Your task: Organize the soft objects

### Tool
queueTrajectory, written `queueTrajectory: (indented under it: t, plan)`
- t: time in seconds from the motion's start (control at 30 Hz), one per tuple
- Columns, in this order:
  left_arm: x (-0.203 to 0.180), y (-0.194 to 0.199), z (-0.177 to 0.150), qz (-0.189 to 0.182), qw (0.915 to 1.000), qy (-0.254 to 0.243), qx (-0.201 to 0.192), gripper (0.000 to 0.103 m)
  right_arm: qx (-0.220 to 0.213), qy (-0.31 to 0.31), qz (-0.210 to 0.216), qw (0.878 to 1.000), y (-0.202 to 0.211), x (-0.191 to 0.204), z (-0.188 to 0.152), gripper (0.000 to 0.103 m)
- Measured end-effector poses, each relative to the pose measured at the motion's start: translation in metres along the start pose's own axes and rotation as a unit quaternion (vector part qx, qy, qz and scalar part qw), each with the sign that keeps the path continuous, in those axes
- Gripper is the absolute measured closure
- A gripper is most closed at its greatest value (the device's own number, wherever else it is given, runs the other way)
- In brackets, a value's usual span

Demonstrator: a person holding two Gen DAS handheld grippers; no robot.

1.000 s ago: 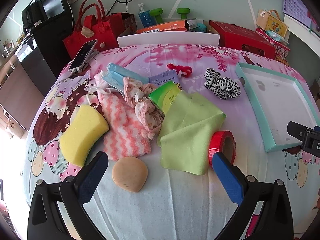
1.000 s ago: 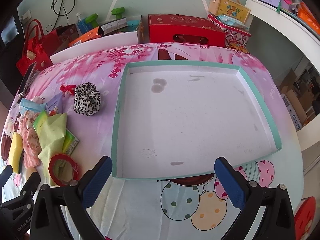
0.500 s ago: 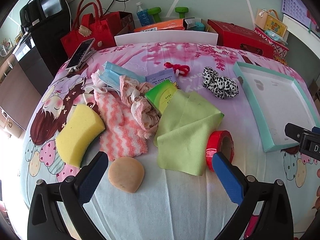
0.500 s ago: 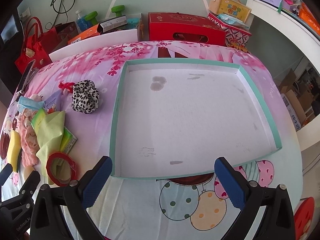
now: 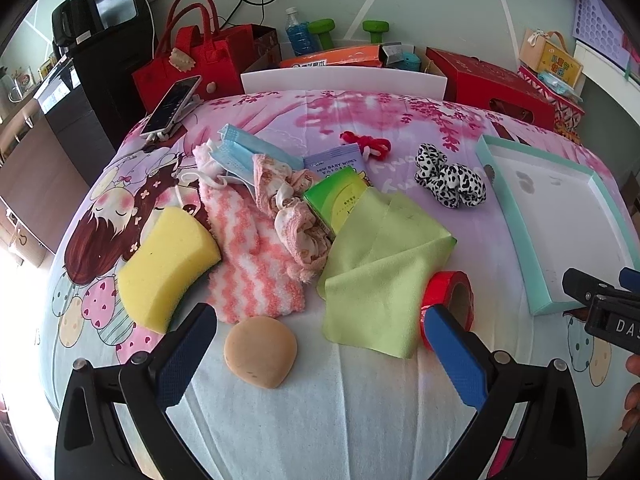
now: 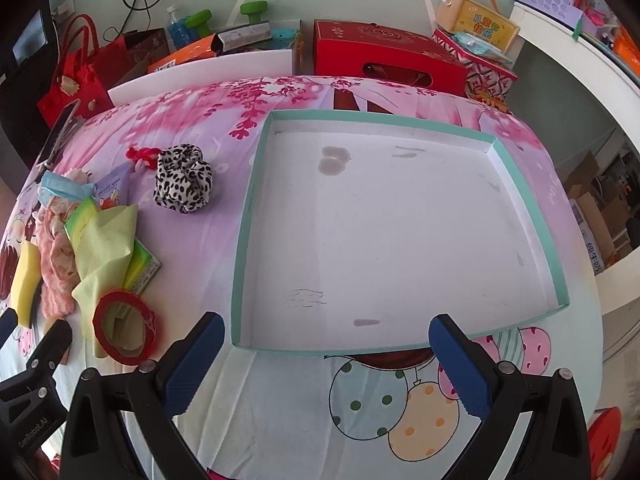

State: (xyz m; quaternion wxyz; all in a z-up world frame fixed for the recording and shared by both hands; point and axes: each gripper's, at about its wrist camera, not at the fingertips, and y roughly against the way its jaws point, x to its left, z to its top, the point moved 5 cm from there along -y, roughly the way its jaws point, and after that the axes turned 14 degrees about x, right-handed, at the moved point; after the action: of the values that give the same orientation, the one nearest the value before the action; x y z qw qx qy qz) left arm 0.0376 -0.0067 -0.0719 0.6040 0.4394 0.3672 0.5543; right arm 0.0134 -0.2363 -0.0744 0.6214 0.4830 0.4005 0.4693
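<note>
My left claw [image 5: 320,350] gapes wide above the tan powder puff [image 5: 260,351] (yellow sponge [image 5: 166,266] just beside); my right claw [image 6: 326,360] gapes wide, empty, before the teal-rimmed tray [image 6: 239,264].

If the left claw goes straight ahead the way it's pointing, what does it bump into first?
Probably the tan round pad, lying right between the open left claw's fingers. Just past it come the striped pink sock and green cloth.
</note>
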Motion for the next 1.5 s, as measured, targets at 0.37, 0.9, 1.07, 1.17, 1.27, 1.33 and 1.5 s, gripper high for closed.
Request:
queueTrajectory:
  t: [0.37,0.9,1.07,1.17,1.27,1.33,1.5]
  plan:
    - [0.0,-0.001,0.0,-0.001,1.0,0.005,0.001,0.0,0.002,0.003,-0.001,1.0,-0.001,0.001,0.0,0.0]
    - [-0.004,-0.002,0.0,0.0,1.0,0.007,0.002,0.0,0.003,0.005,-0.002,1.0,-0.002,0.004,-0.001,0.0]
    - [-0.005,-0.003,-0.001,0.0,1.0,0.007,0.004,0.0,0.003,0.006,-0.002,1.0,-0.002,0.004,-0.001,0.0]
    - [-0.005,-0.004,-0.001,-0.001,1.0,0.007,0.005,0.0,0.002,0.009,0.0,1.0,-0.002,0.007,-0.001,0.0]
    - [-0.001,-0.004,0.0,-0.009,0.9998,0.017,0.007,0.0,0.001,0.011,0.003,1.0,-0.001,0.008,-0.001,0.0]
    - [0.01,-0.003,0.001,-0.02,0.9991,0.038,0.01,0.0,-0.005,0.015,0.014,1.0,0.003,0.011,0.0,0.0]
    - [0.037,-0.003,0.0,-0.03,0.9965,0.072,0.03,0.0,-0.014,0.046,0.043,0.998,0.009,0.035,0.001,0.0]
